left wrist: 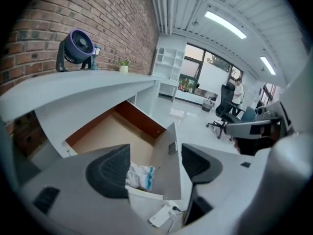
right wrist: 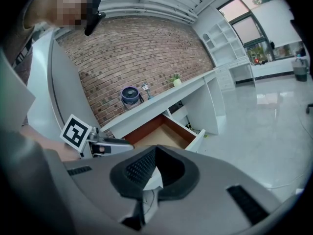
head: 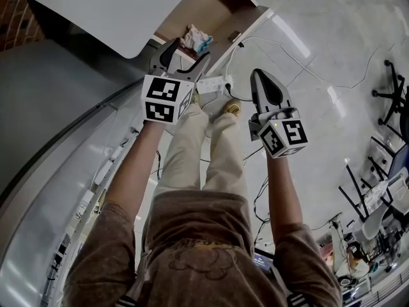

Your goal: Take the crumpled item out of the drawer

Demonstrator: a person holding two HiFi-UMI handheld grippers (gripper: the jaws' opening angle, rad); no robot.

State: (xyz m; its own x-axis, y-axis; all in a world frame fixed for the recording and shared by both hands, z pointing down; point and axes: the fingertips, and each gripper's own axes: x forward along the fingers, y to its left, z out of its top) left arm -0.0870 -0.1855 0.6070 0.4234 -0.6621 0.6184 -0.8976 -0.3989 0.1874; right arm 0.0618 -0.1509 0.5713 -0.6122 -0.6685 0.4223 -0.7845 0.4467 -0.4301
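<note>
The crumpled item (head: 197,39), a white and blue wad, lies in the open wooden-bottomed drawer (head: 220,5) at its near front corner. In the left gripper view the crumpled item (left wrist: 140,176) shows between the jaws, low in the drawer (left wrist: 108,131), with nothing touching it. My left gripper (head: 186,57) hovers just short of the drawer, open, pads apart and empty (left wrist: 154,163). My right gripper (head: 267,87) is held to the right over the floor, shut with nothing in it (right wrist: 156,151). The right gripper view also shows the drawer (right wrist: 164,131).
A white counter (head: 115,11) overhangs the drawer; a purple fan (left wrist: 78,48) and a small plant stand on it against the brick wall. A white power strip (head: 214,84) with its cable lies on the floor by the person's shoes. Office chairs (head: 390,94) stand far right.
</note>
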